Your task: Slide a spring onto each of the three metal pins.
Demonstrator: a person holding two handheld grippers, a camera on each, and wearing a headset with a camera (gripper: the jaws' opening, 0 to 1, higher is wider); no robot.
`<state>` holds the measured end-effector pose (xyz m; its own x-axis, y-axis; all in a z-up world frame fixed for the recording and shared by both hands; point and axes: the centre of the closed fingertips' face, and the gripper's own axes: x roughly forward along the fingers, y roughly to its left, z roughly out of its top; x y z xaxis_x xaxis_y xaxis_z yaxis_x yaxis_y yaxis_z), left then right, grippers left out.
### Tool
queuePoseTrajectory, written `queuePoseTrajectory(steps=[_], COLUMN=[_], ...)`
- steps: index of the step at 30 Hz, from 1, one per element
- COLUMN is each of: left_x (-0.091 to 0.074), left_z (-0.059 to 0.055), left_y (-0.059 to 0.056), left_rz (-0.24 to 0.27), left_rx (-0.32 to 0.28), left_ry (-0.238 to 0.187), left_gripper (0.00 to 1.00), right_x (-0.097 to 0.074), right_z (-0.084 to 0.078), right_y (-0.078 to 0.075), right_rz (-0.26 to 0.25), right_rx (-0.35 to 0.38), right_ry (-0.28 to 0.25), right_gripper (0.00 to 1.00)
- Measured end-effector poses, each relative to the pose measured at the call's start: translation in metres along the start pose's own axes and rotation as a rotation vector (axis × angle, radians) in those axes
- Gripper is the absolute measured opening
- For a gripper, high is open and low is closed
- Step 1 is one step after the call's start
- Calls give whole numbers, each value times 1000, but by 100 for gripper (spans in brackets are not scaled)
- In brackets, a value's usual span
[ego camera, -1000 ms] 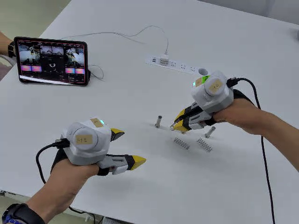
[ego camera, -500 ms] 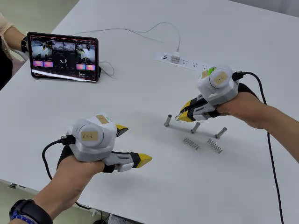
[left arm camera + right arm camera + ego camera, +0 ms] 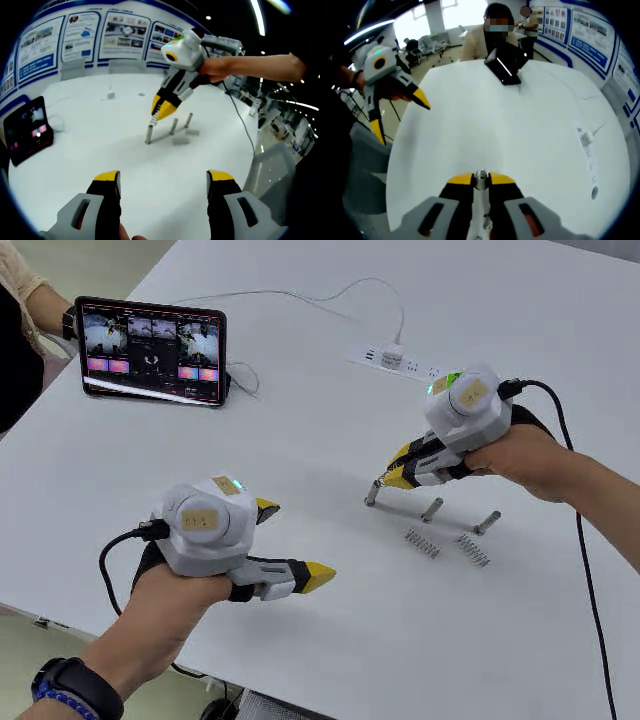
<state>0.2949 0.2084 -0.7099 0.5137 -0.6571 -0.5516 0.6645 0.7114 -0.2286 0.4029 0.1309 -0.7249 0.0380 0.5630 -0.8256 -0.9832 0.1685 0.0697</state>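
Note:
Three short metal pins stand on the white table: the left pin [image 3: 372, 493], the middle pin [image 3: 432, 509] and the right pin [image 3: 487, 522]. My right gripper [image 3: 388, 480] is shut on a small spring [image 3: 379, 483], holding it just above the top of the left pin. From the left gripper view, that spring [image 3: 155, 119] hangs over the left pin [image 3: 149, 134]. In the right gripper view the spring's end [image 3: 480, 174] sits between the closed yellow tips. Two loose springs [image 3: 422, 542] [image 3: 473, 550] lie in front of the pins. My left gripper [image 3: 297, 542] hovers open and holds nothing, well left of the pins.
A tablet [image 3: 153, 350] stands at the back left, with a person's arm beside it. A white power strip [image 3: 398, 362] with a cable lies at the back. A black cable trails from each gripper. The table's near edge [image 3: 300, 695] runs close below my left hand.
My right gripper has carried the spring left and up from beside the middle pin to just over the left pin. My left gripper has kept its place, still open; the camera shifted.

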Motion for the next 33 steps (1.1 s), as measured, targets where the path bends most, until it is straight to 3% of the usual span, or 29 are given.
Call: queuePoseTrajectory(steps=[16,33], left_x=[-5,-7], left_z=[-5,-6], left_y=[2,4], left_rz=[7,11], left_rx=[-18,-23], left_ry=[1,2], left_gripper=[70,70], right_x=[14,29], right_z=[5,-3], right_y=[5,9], right_rz=[21,42], right_rx=[-32,-65], right_ry=[31,69], right_gripper=[13,13])
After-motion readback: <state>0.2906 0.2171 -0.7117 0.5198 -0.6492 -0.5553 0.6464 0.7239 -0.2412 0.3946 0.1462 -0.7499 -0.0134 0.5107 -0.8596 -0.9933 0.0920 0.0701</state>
